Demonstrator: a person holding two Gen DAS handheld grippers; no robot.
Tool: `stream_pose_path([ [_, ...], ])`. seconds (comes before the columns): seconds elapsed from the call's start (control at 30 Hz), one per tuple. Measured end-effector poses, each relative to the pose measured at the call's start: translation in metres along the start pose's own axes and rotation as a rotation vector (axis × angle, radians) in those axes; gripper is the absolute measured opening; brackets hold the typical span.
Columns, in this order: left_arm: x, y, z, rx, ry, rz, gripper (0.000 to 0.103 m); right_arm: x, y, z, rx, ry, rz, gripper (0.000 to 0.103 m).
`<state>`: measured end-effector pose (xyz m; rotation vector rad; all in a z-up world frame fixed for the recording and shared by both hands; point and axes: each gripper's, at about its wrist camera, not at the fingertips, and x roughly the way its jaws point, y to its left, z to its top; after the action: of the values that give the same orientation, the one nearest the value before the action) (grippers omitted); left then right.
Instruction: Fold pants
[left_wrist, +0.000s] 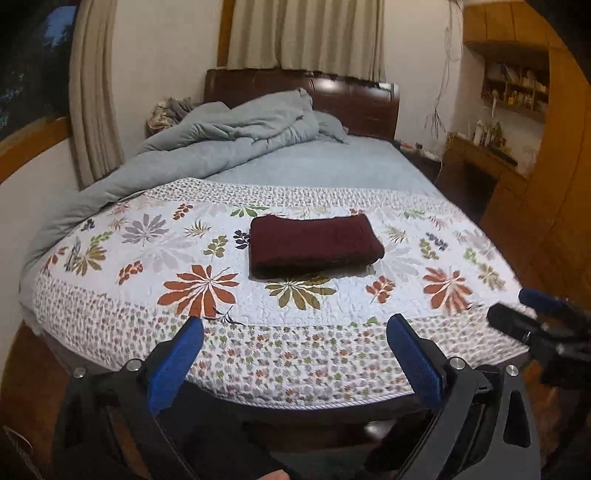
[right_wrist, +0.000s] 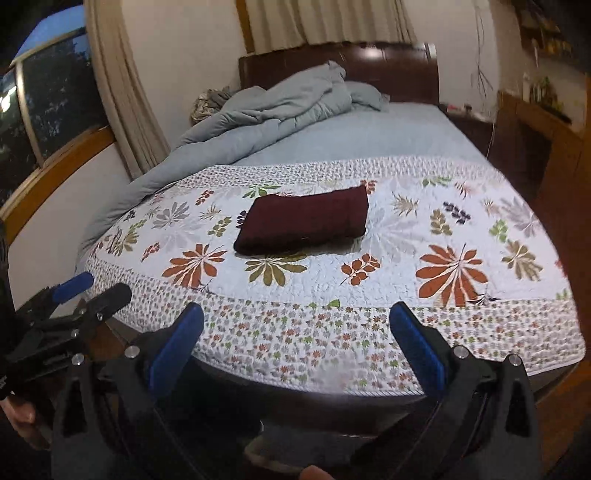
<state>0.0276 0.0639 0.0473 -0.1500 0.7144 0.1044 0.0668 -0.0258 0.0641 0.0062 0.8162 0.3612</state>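
The pants (left_wrist: 314, 245) are dark maroon, of a thick, soft-looking fabric, and lie folded into a compact, several-layered rectangle with no legs or waistband hanging loose. The bundle rests flat on the floral quilt (left_wrist: 207, 325), near the middle of it, its long side running across the bed and its near edge a rounded fold. In the right wrist view the same bundle (right_wrist: 304, 221) sits slightly skewed, its right end farther away than its left.

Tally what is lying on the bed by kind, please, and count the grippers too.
Folded maroon pants: 1
Floral quilt: 1
Rumpled grey duvet: 1
Grippers: 2, the left gripper and the right gripper, both open
Total: 5
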Motion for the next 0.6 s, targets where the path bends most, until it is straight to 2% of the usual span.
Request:
stream_pose_path([
  [0.17,-0.035,0.006,-0.005,-0.022,-0.045,0.002,0.099,-0.026,0.024,-0.012,-0.060,-0.044,-0.028,0.100],
  [0.27,-0.049,0.009,-0.005,-0.043,-0.067,-0.042,0.099,-0.030,0.027,-0.016,-0.059,-0.036,-0.003,0.100],
  [0.33,-0.055,0.009,-0.004,-0.045,-0.087,-0.037,0.099,-0.030,0.028,-0.016,-0.057,-0.030,0.012,0.100],
  [0.6,-0.051,0.009,-0.002,-0.038,-0.090,-0.003,0.099,-0.030,0.030,-0.014,-0.071,-0.029,-0.003,0.100],
])
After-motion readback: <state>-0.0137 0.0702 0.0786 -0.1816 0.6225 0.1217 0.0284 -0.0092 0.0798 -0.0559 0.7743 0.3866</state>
